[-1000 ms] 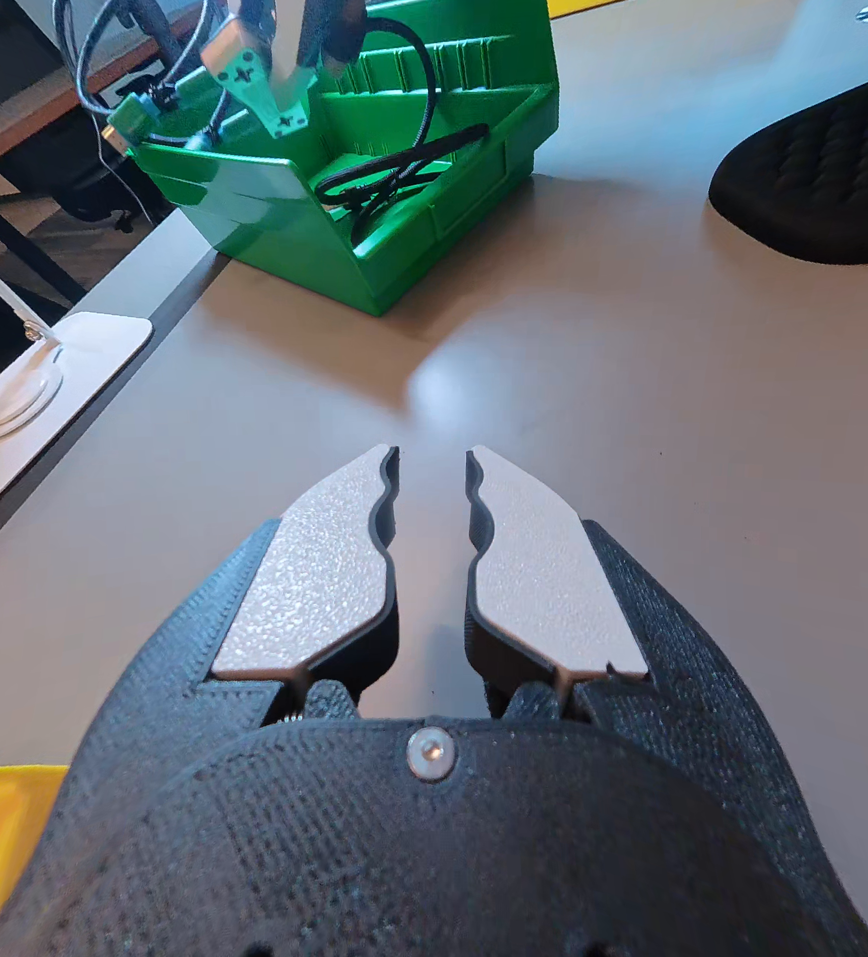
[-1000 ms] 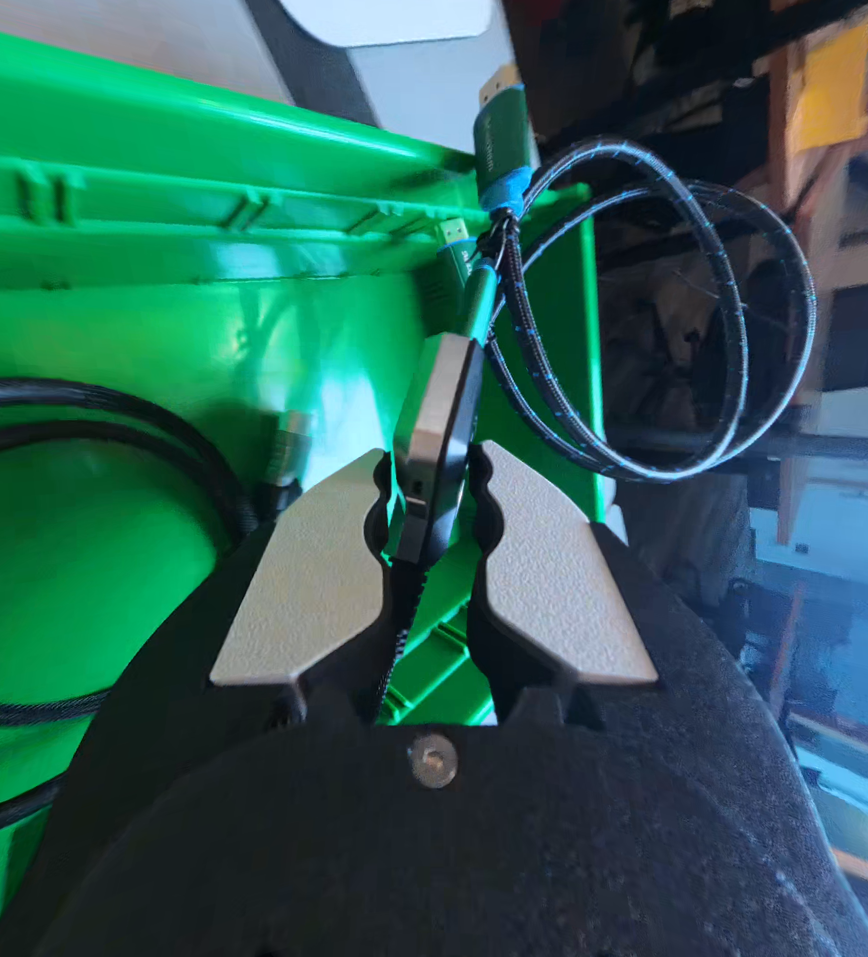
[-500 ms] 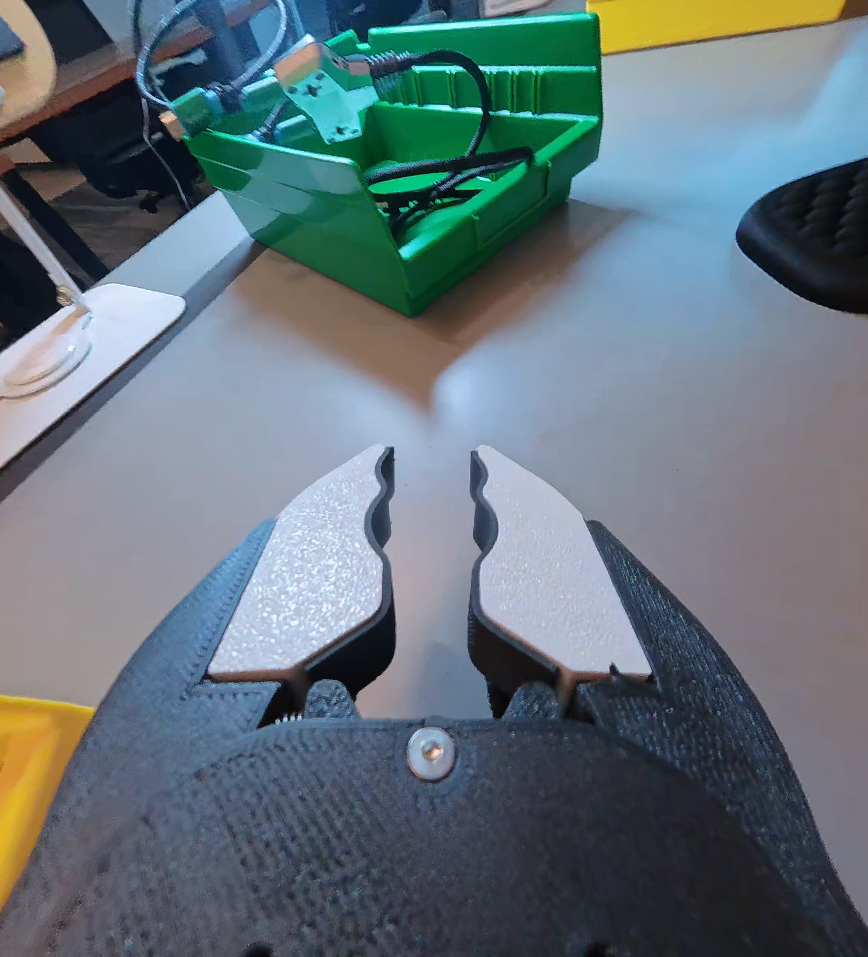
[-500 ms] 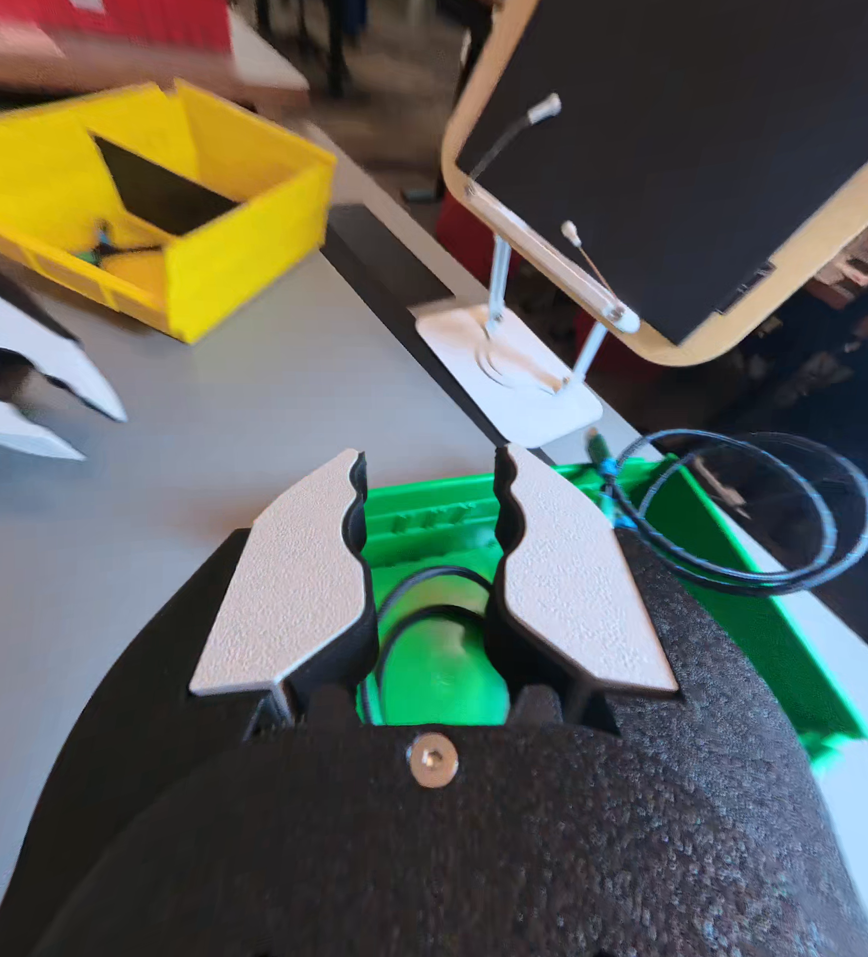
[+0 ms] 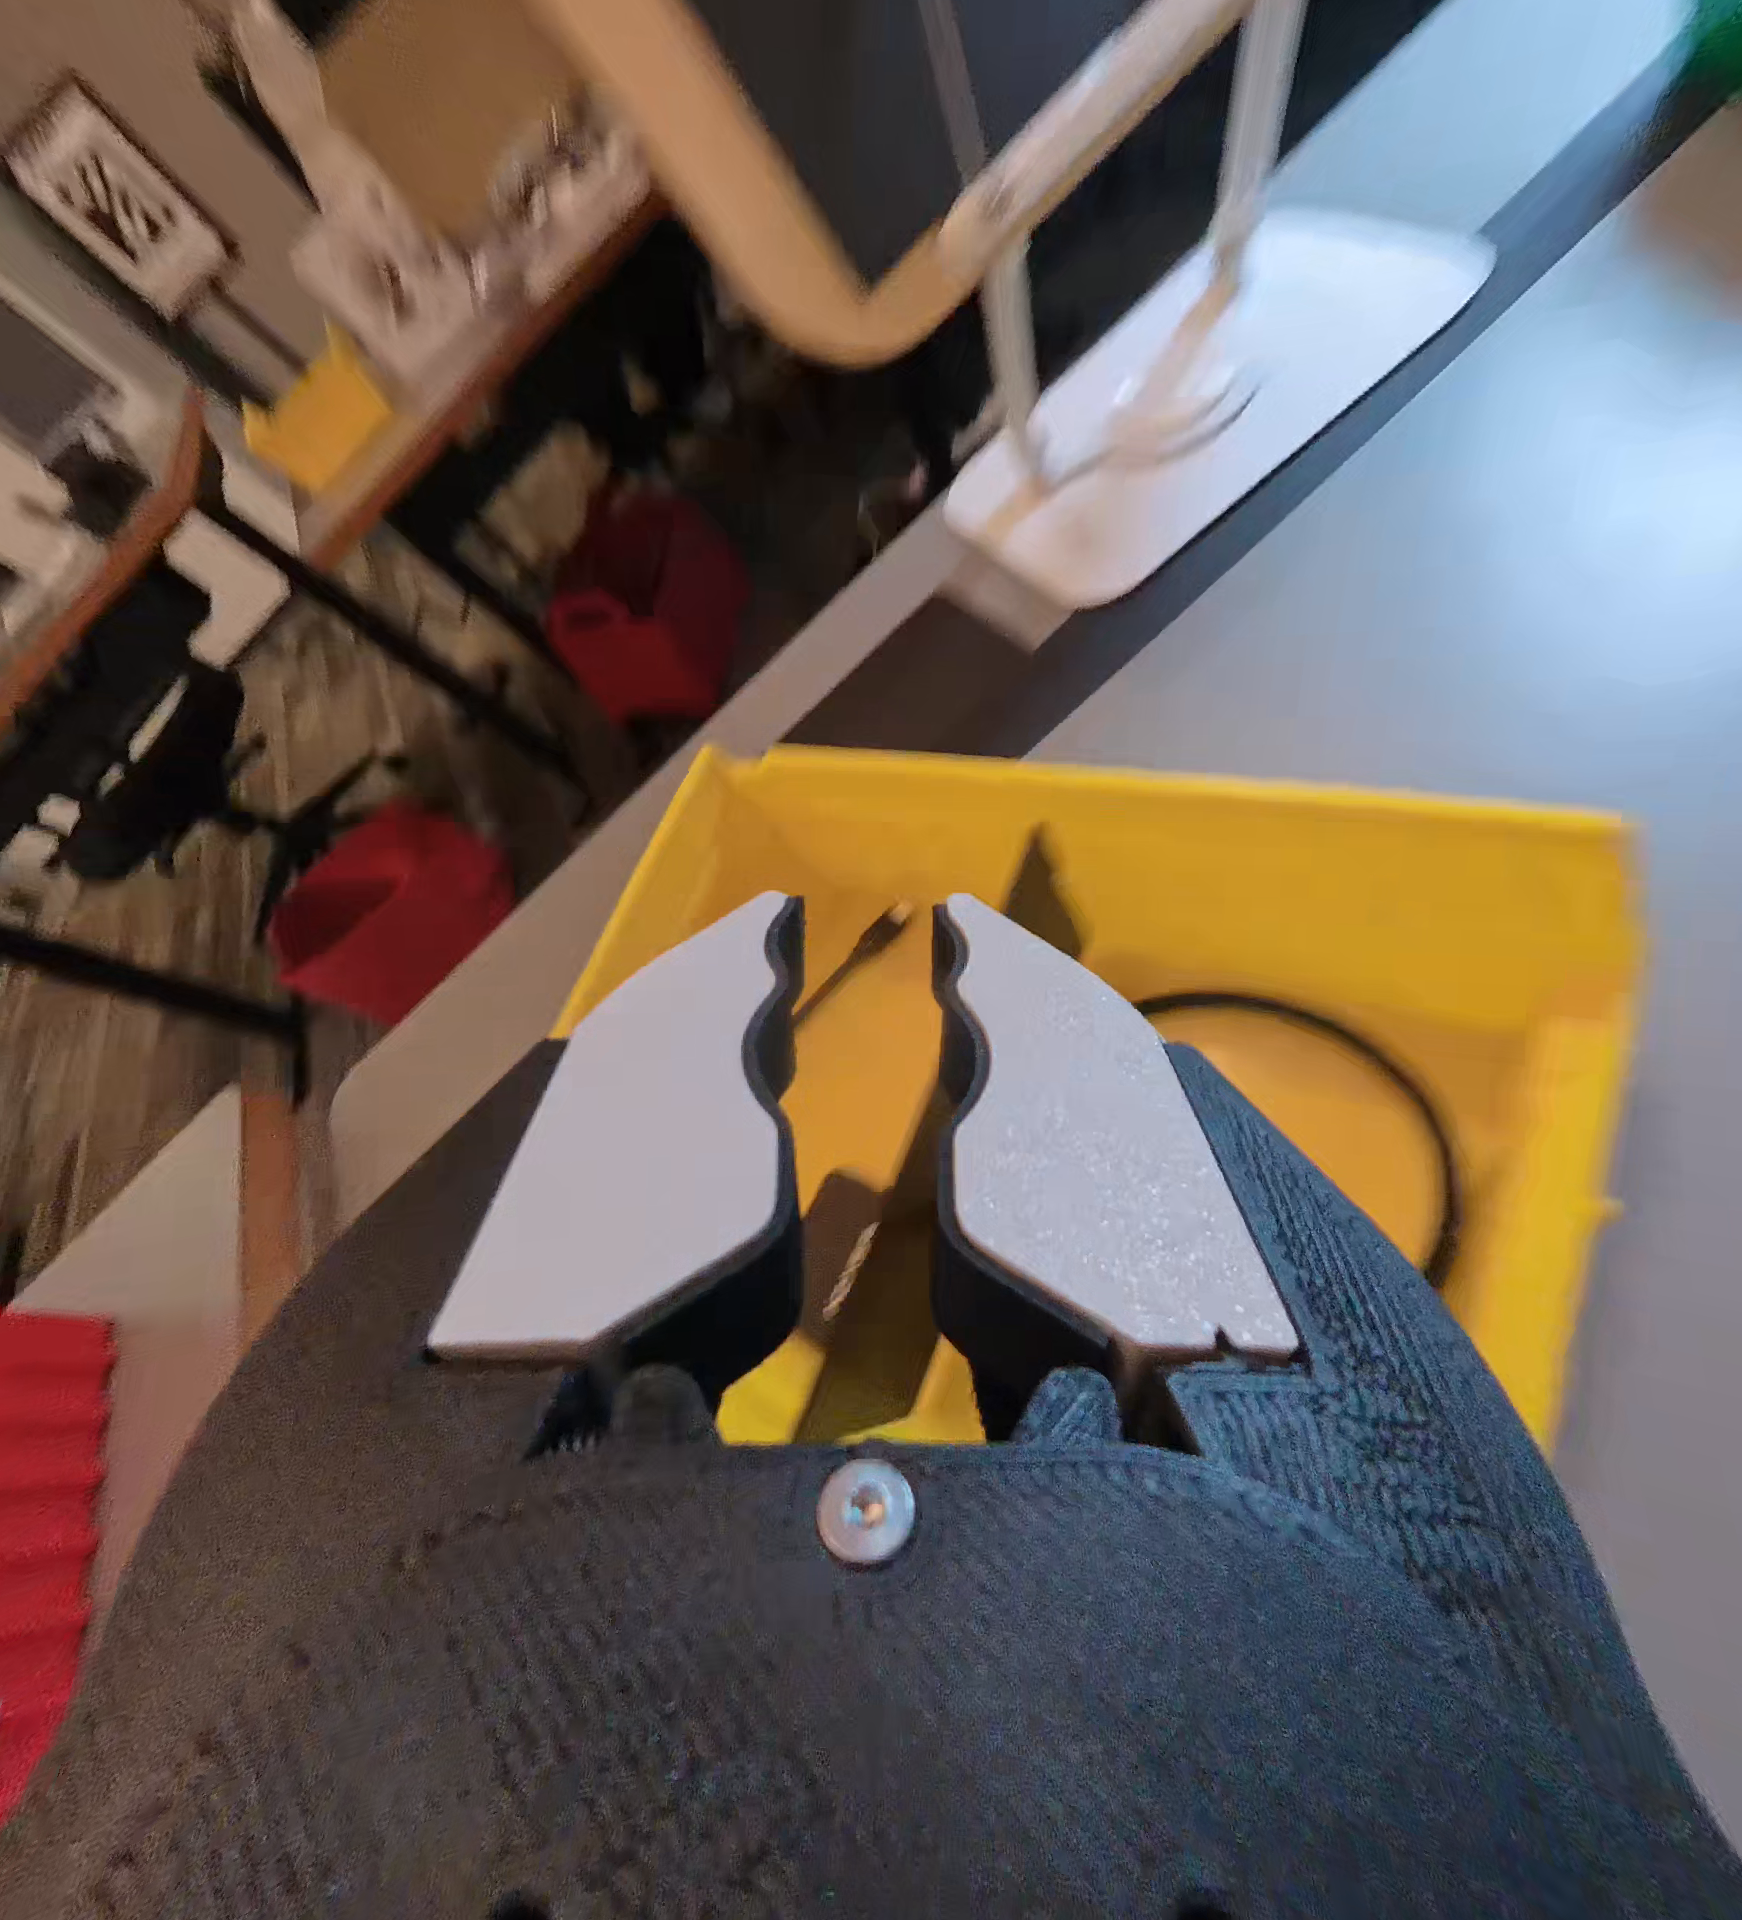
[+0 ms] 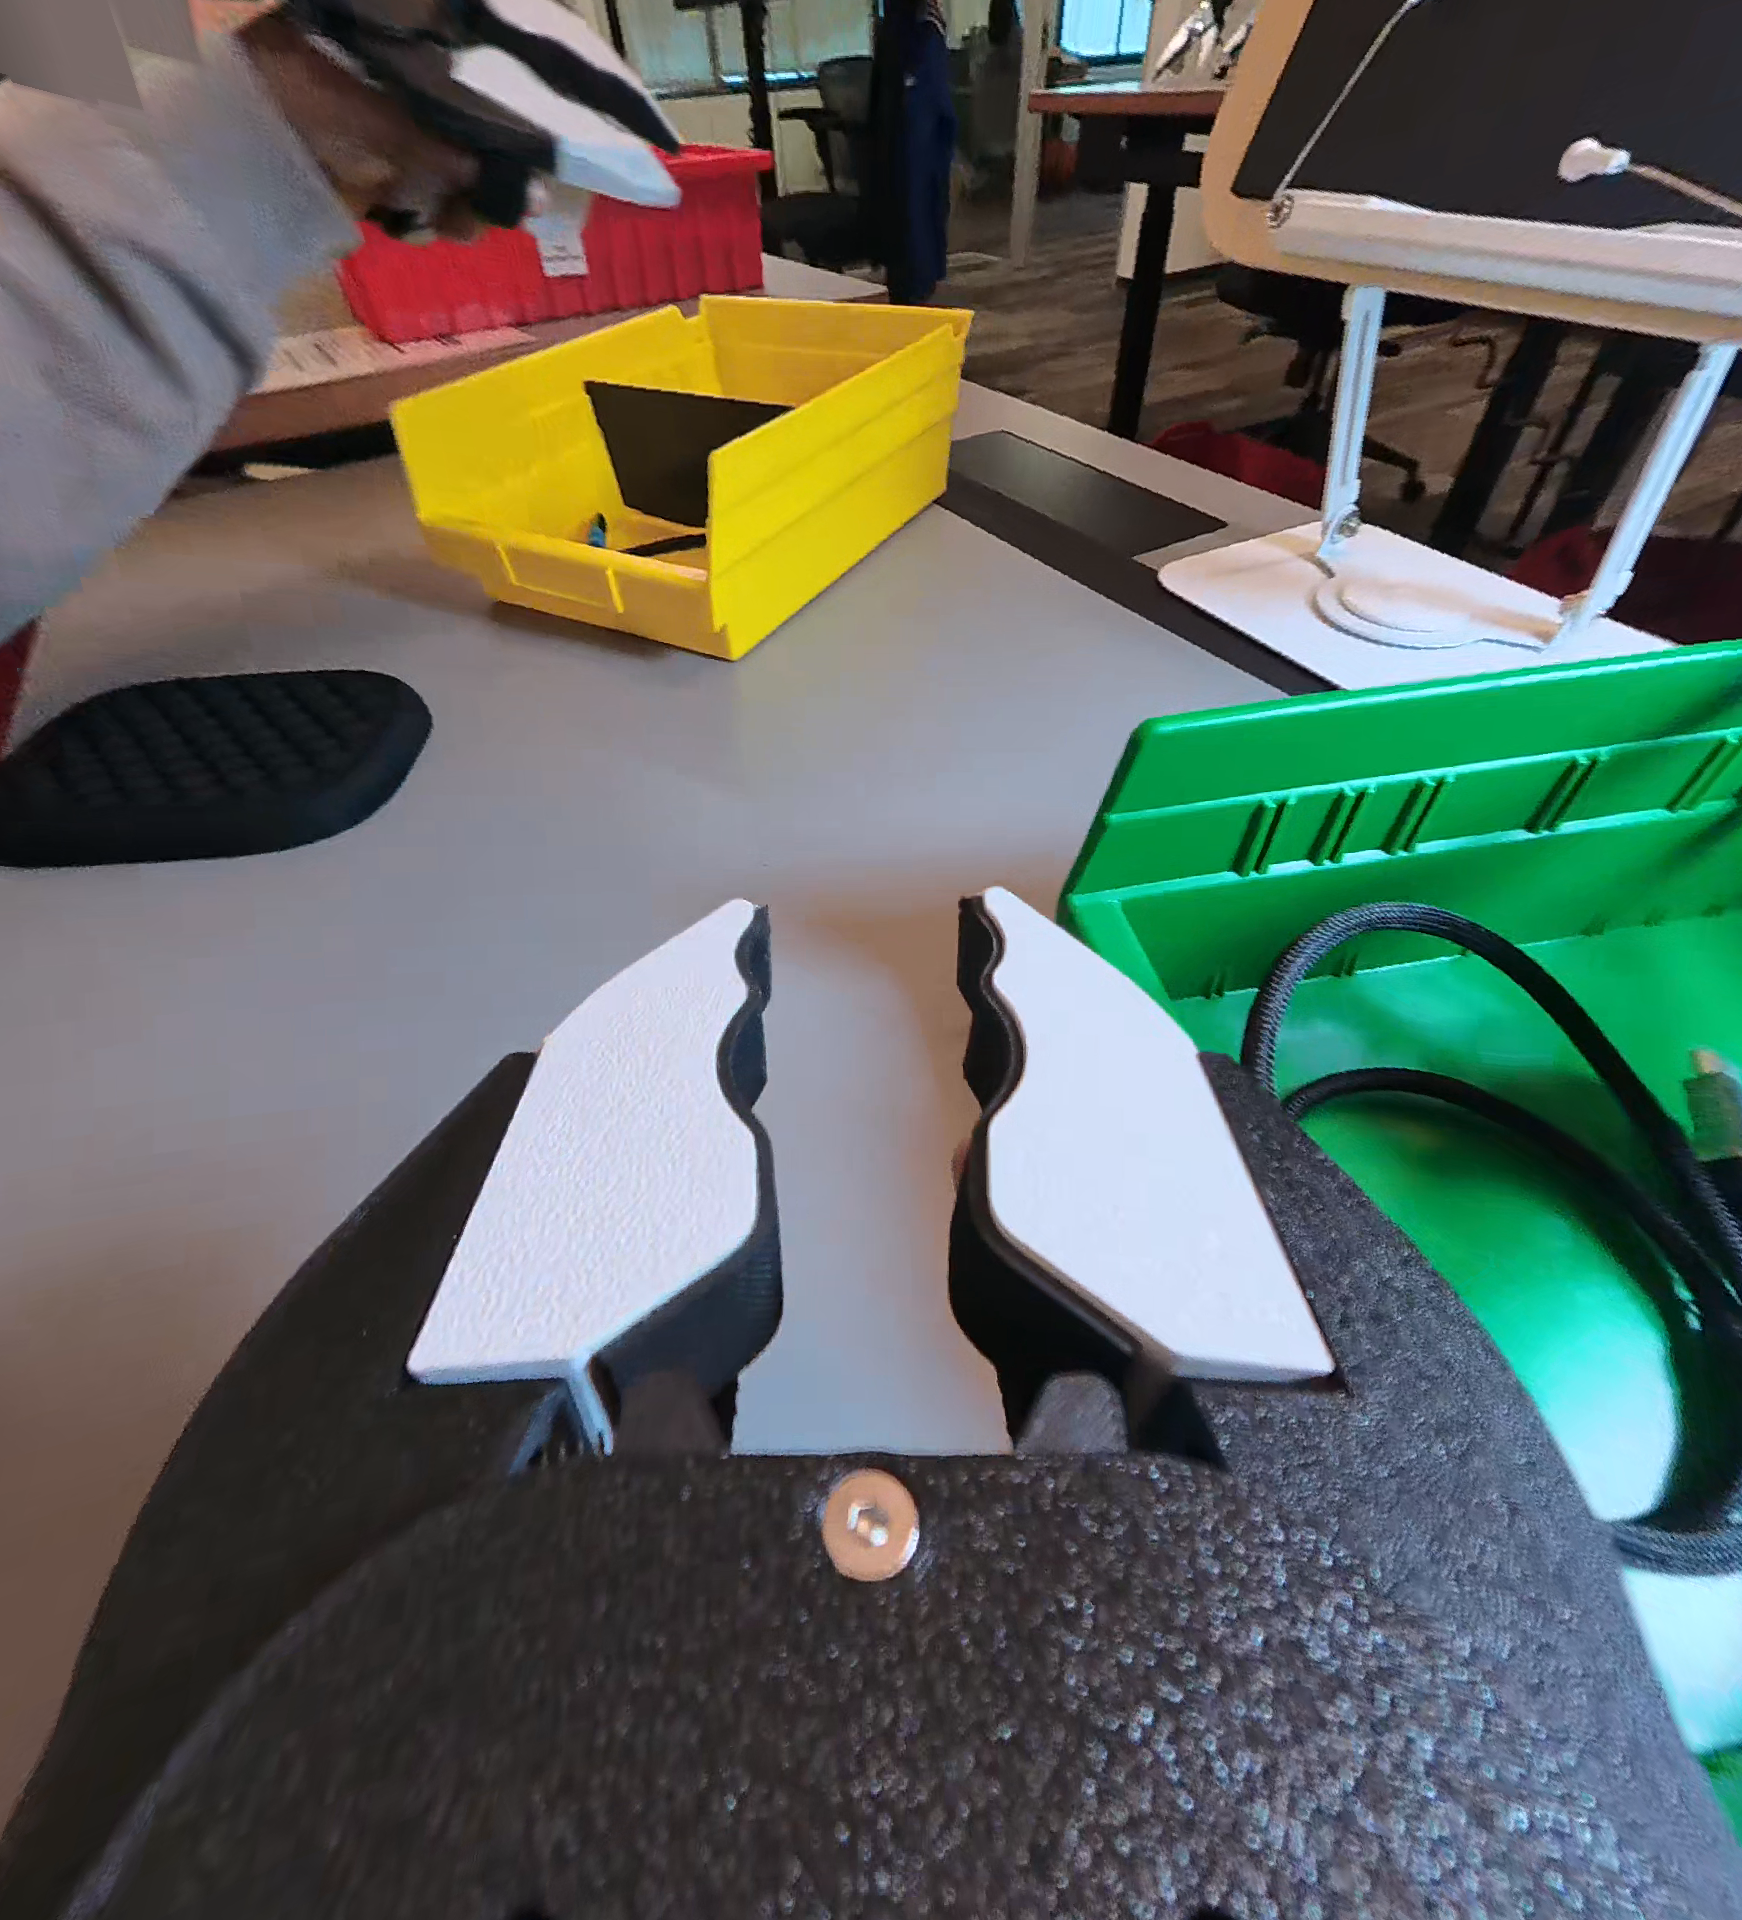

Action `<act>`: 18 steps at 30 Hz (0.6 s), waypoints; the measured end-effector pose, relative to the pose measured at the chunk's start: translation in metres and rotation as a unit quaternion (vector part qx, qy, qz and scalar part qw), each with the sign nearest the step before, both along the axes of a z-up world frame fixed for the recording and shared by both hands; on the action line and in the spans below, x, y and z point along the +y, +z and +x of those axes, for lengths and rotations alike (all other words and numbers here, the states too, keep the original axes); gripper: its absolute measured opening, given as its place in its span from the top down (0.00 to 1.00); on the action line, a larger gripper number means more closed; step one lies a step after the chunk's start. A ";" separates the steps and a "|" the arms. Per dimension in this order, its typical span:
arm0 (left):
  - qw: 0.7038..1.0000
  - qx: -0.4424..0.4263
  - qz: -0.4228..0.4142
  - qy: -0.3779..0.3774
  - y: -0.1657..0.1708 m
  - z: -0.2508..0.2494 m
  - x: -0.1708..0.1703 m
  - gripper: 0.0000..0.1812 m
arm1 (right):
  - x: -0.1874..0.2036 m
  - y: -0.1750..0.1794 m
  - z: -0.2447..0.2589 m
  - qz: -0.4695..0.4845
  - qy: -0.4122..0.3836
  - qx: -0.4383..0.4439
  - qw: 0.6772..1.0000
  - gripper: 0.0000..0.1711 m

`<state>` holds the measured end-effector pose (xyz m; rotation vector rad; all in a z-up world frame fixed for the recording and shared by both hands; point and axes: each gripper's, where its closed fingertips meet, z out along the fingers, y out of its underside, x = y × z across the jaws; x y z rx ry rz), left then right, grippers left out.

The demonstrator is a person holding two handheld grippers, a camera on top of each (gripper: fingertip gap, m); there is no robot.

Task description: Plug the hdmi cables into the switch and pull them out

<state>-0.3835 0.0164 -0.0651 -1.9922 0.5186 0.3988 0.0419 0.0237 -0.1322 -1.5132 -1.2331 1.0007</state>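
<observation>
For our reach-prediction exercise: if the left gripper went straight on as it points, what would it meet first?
Probably the thin black cable lying in the yellow plastic bin; the open left gripper points down into it, though depth is unclear.

Ahead of your left gripper point(image 5: 867, 914) sits a yellow bin point(image 5: 1262, 831); right of your right gripper point(image 6: 862, 914), a green bin point(image 6: 1469, 758) holds black braided cable point(image 6: 1625, 1122).

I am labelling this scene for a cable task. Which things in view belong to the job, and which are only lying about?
For the job:
- black cable in the green bin
- thin cable in the yellow bin
- left gripper and right gripper, both open and empty

Lying about:
- black pad
- white stand
- red bin
</observation>
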 end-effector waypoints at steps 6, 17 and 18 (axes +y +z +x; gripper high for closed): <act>0.971 -0.045 -0.221 0.084 -0.069 -0.087 0.034 0.77 | -0.002 0.007 -0.002 0.047 0.004 0.004 0.999 0.84; 0.872 -0.143 -0.438 0.164 -0.177 -0.114 0.044 0.55 | 0.003 -0.011 -0.005 0.009 0.015 0.005 1.000 0.85; 0.866 -0.150 -0.448 0.162 -0.181 -0.113 0.043 0.54 | 0.003 -0.013 -0.006 0.004 0.018 0.005 1.000 0.85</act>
